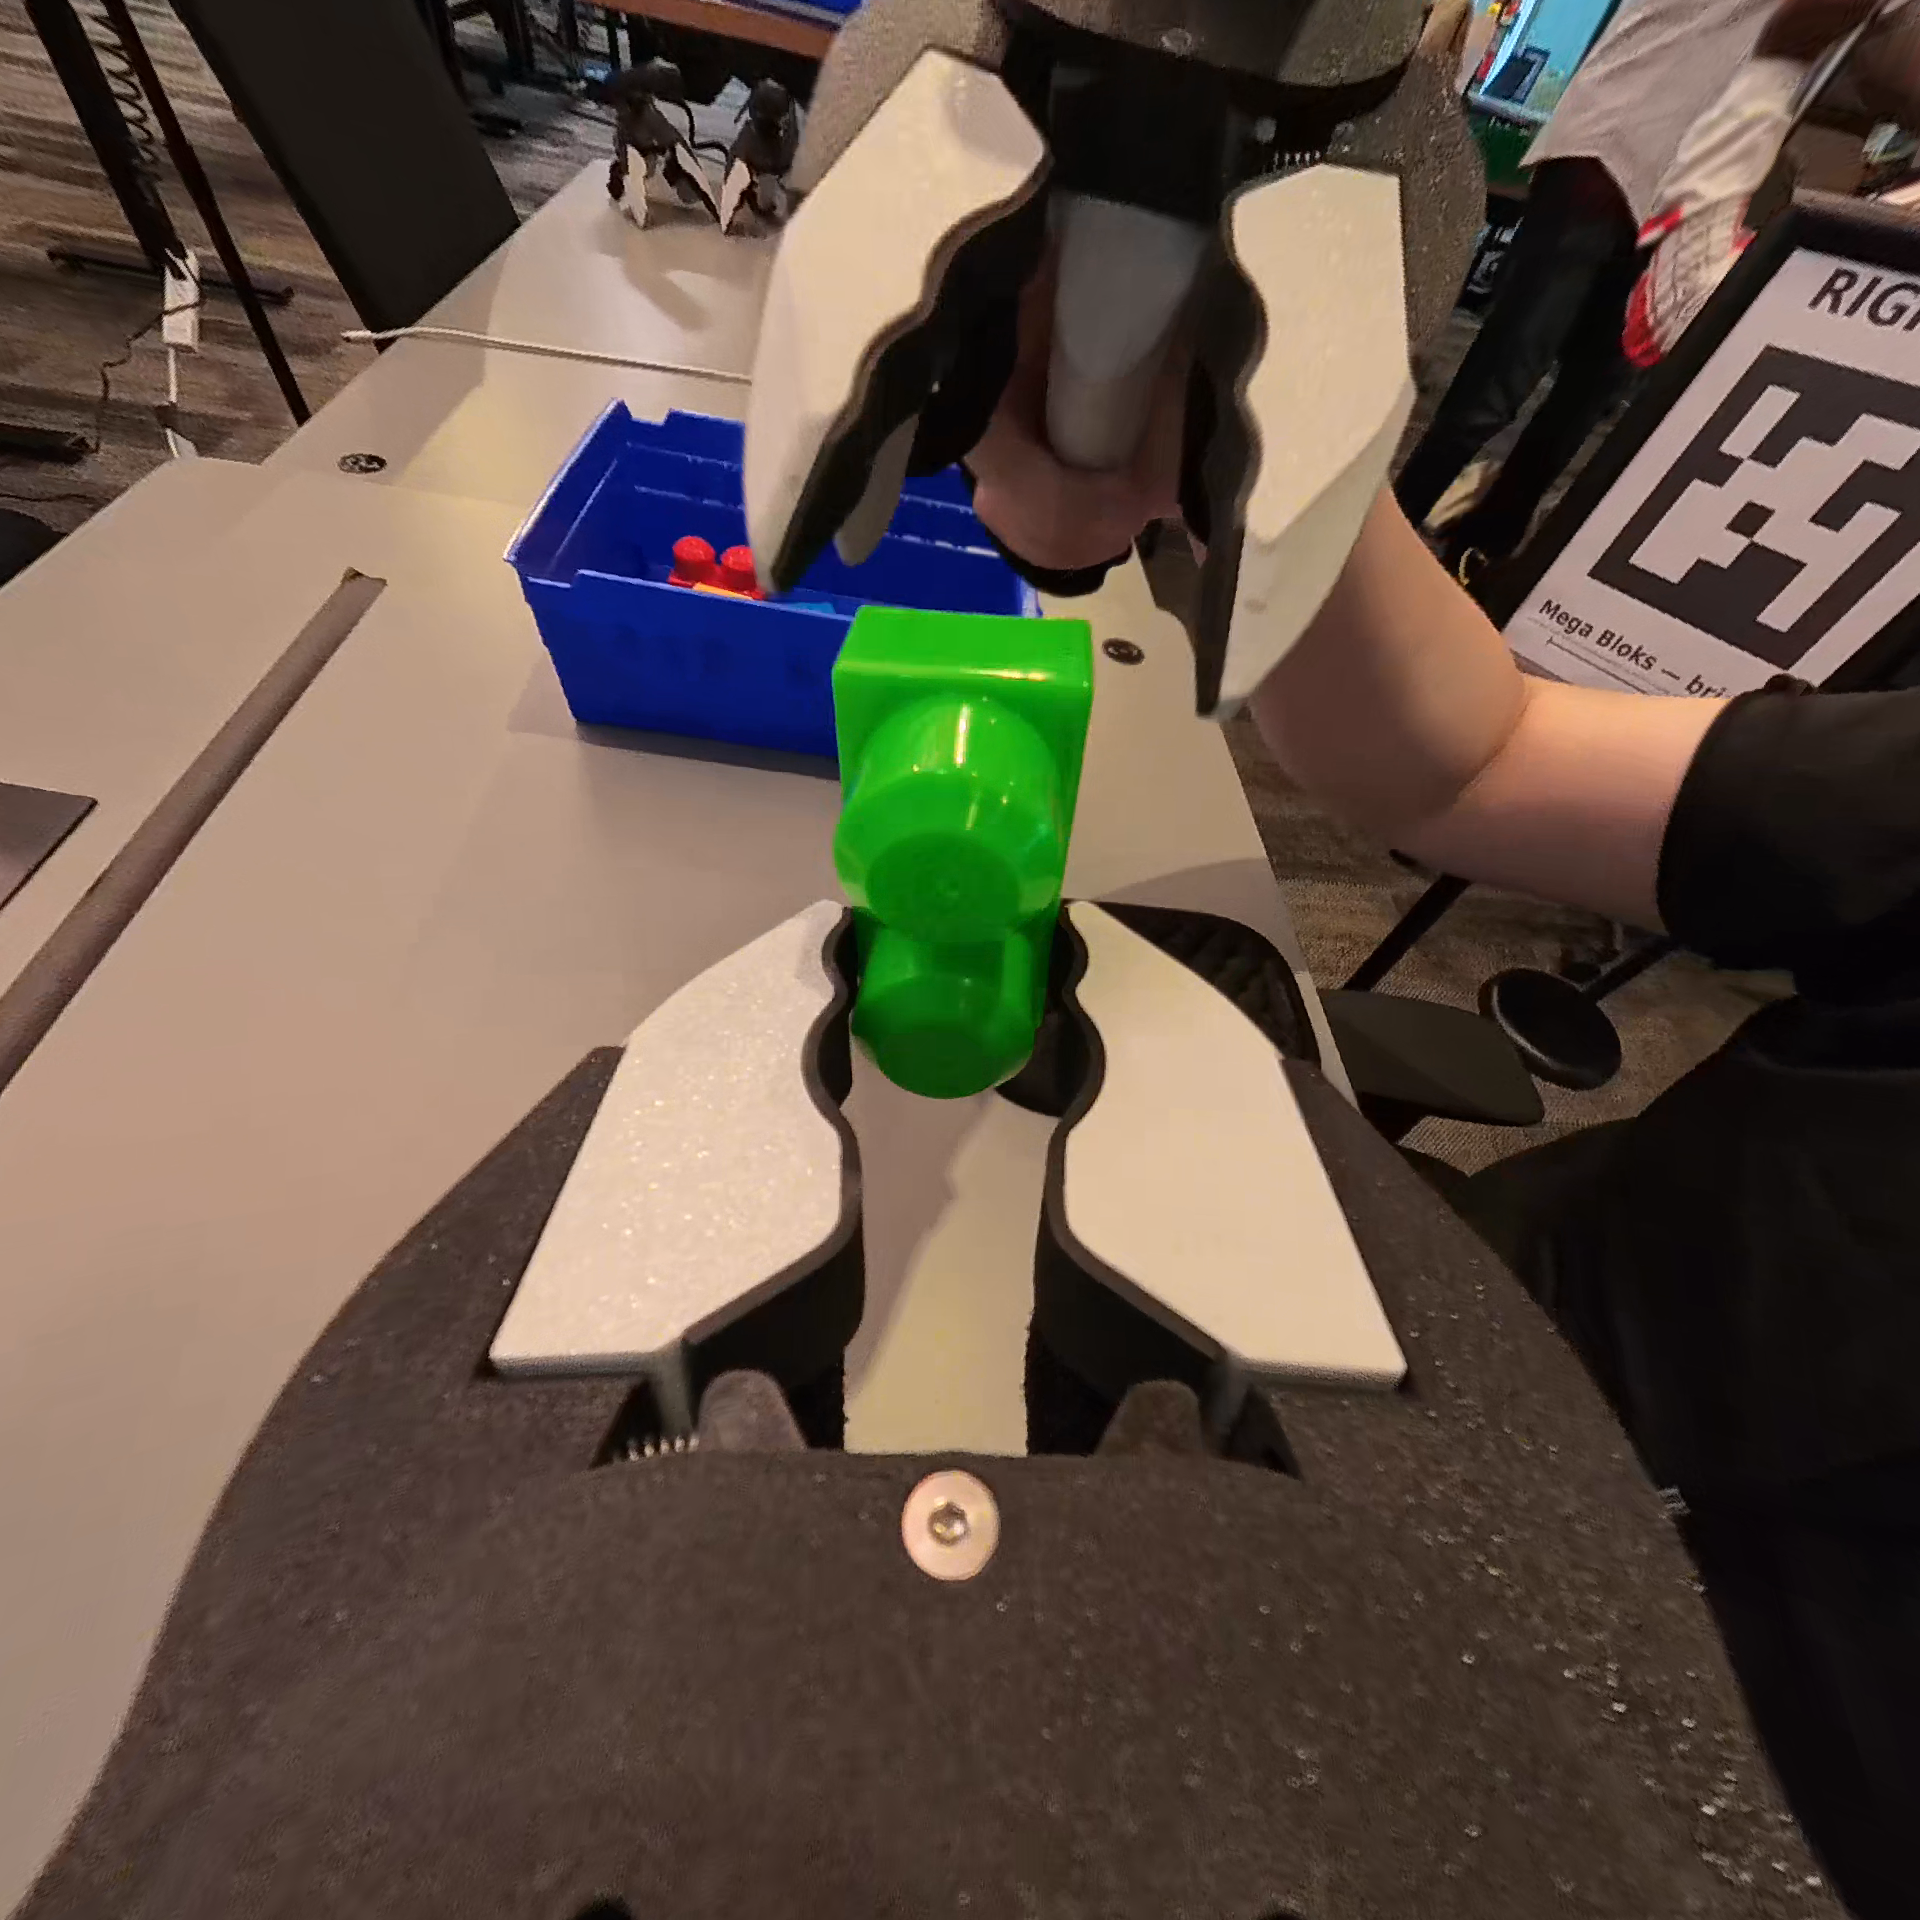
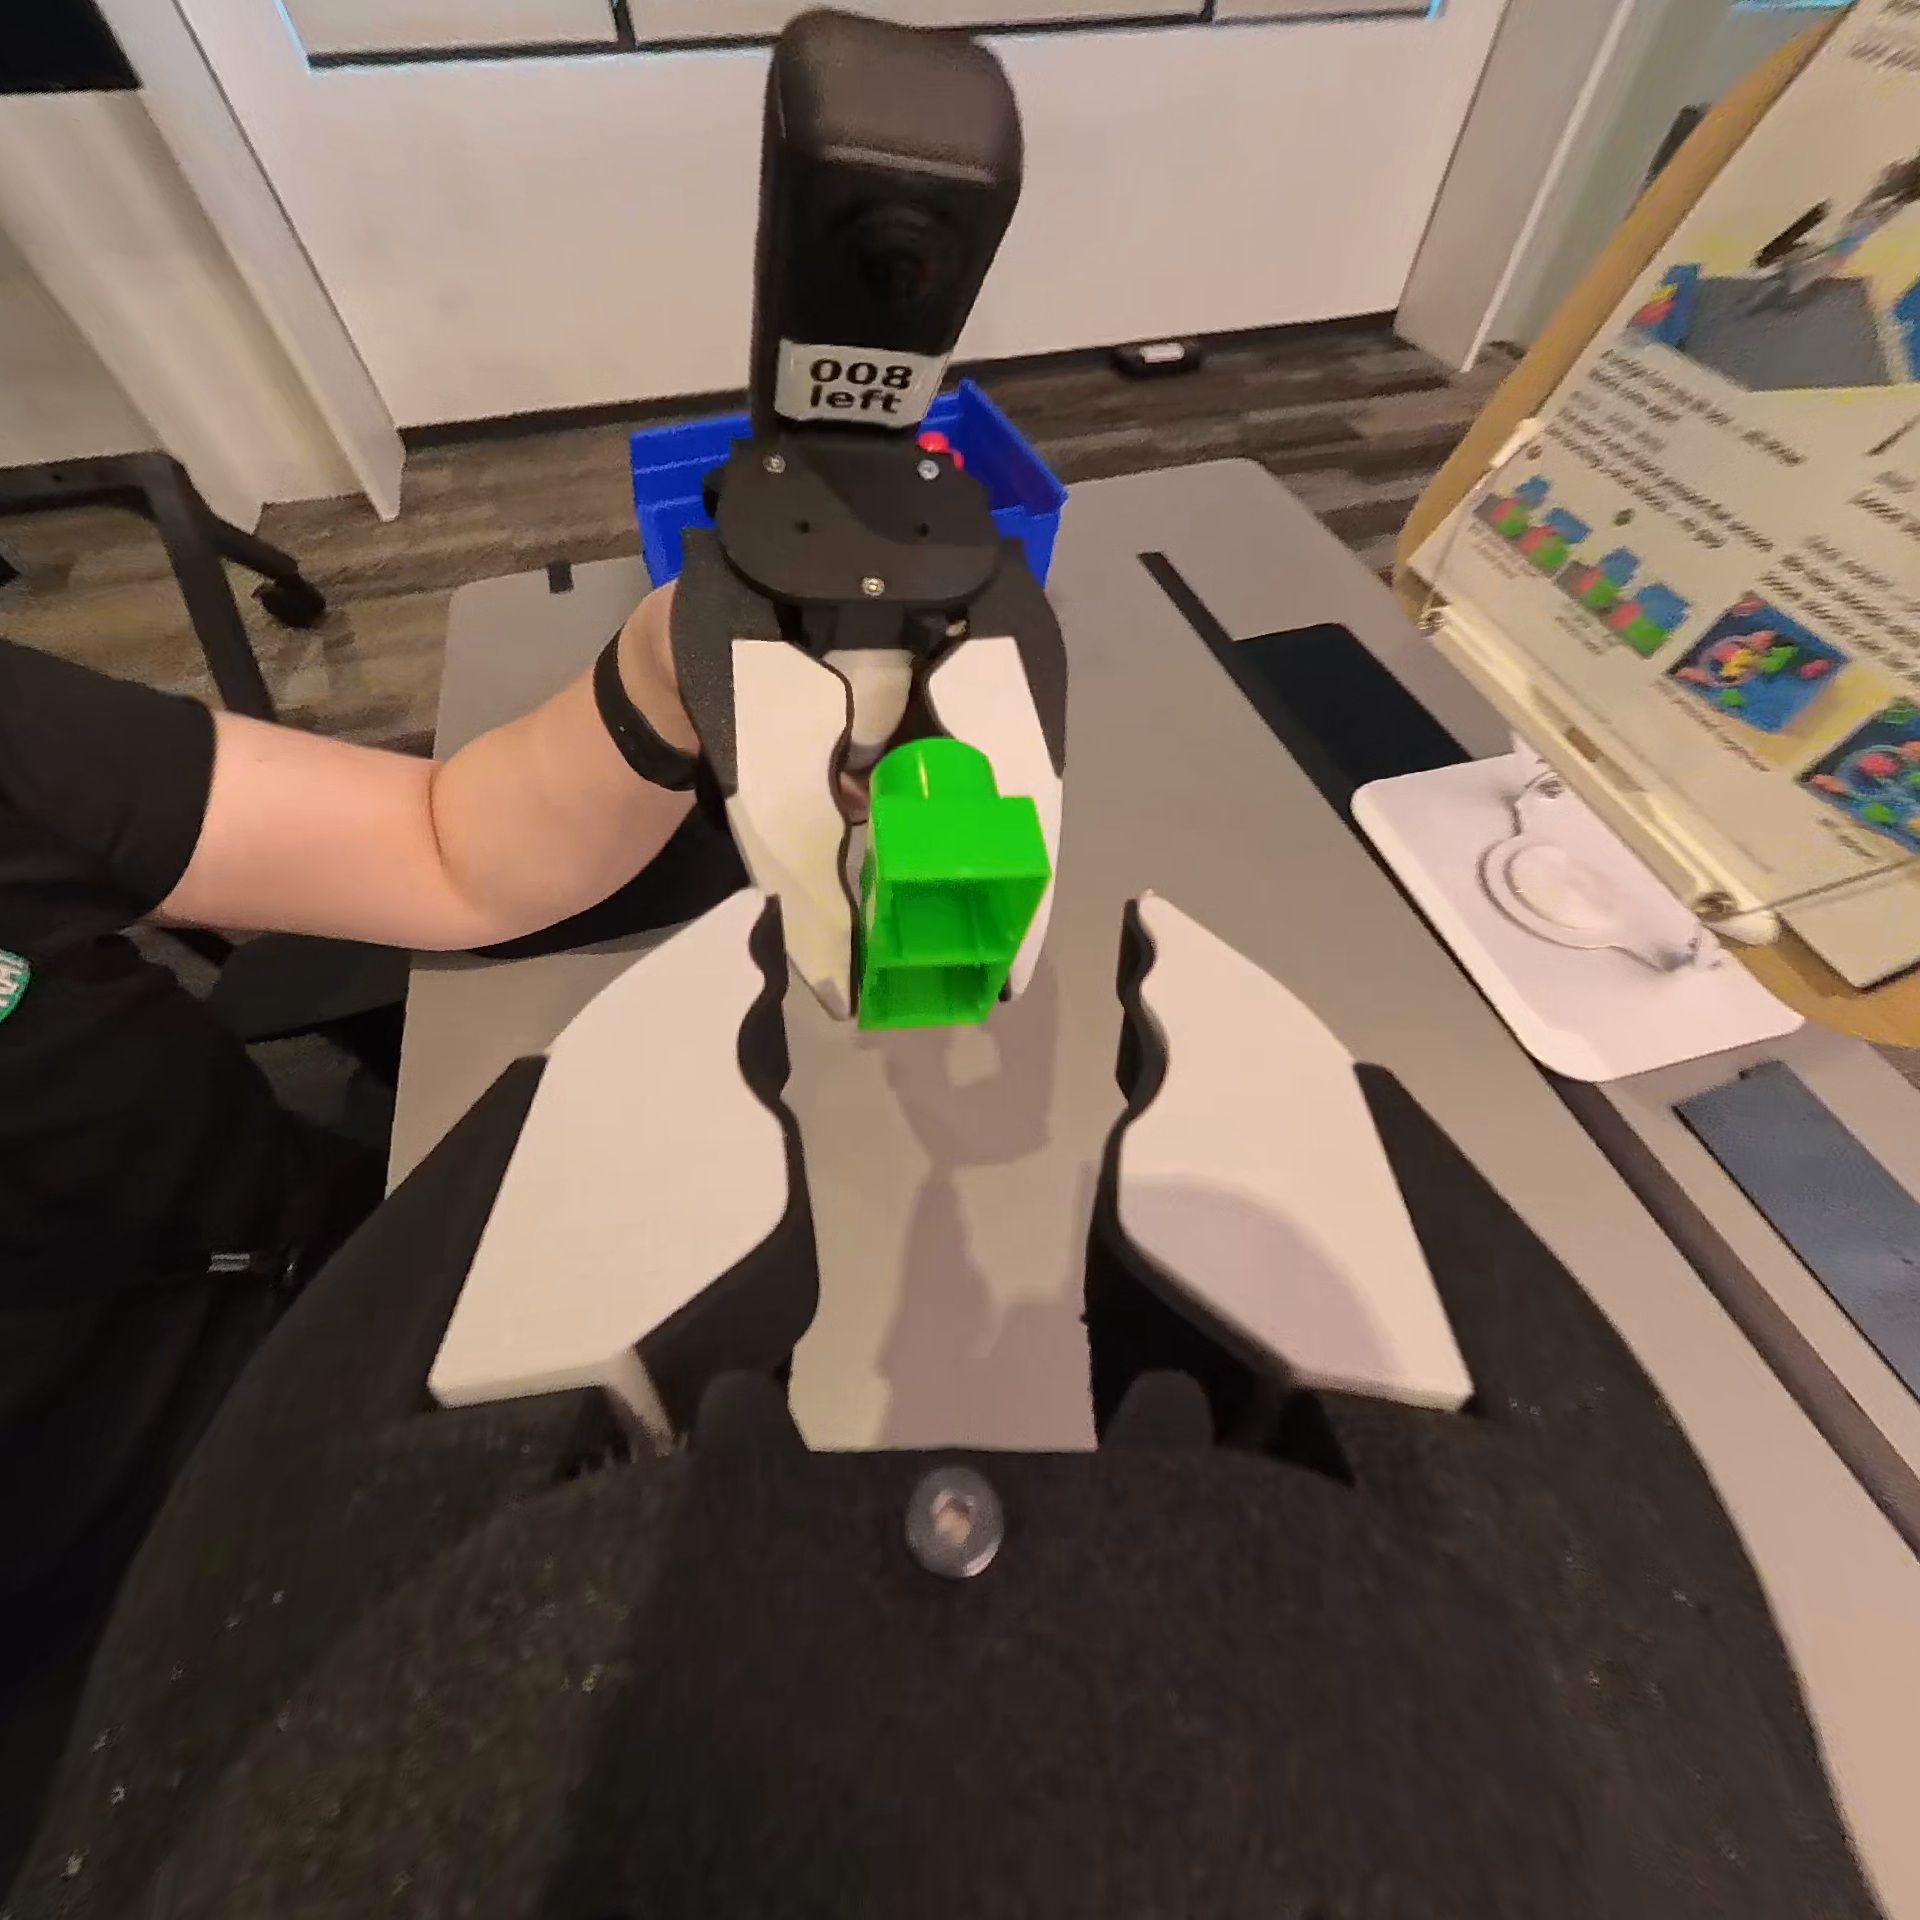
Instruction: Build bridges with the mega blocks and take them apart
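My left gripper (image 1: 956, 935) is shut on a green two-stud block (image 1: 961, 790) and holds it above the grey table (image 1: 416, 883), studs turned toward its camera. In the right wrist view the same block (image 2: 951, 904) shows its hollow underside, clamped in the left gripper (image 2: 920, 997). My right gripper (image 2: 940, 925) is open and empty, its fingers spread wide just short of the block. In the left wrist view the right gripper (image 1: 997, 634) hangs open above and behind the block, pointing down. A blue bin (image 1: 717, 613) behind holds a red block (image 1: 712, 564) and others.
A sign stand with a black-and-white marker (image 1: 1756, 499) is at the table's right. An instruction board (image 2: 1714, 468) on a white base (image 2: 1558, 904) stands to the right in the right wrist view. Two spare grippers (image 1: 696, 156) sit at the table's far end. A person's forearms hold both grippers.
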A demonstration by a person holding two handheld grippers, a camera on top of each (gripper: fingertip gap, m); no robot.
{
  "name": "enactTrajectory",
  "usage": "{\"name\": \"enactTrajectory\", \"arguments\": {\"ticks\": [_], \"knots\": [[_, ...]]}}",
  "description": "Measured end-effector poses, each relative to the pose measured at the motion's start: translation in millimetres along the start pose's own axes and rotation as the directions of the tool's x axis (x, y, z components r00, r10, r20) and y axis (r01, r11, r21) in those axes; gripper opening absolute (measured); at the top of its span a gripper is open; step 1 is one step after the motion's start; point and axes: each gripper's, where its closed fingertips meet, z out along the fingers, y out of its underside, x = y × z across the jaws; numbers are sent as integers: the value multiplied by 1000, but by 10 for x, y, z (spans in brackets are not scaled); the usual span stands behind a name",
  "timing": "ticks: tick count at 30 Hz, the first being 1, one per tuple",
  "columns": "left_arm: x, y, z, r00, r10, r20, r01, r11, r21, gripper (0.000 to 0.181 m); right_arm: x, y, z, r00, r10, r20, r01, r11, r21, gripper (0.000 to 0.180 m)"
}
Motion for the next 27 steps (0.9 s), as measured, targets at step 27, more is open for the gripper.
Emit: {"name": "enactTrajectory", "arguments": {"ticks": [27], "knots": [[-21, -36, -227, 1000, 4, 13, -4, 1000, 17, 43, 1540, 3124, -3023, 479, 196, -856, -808, 479, -343, 37]]}}
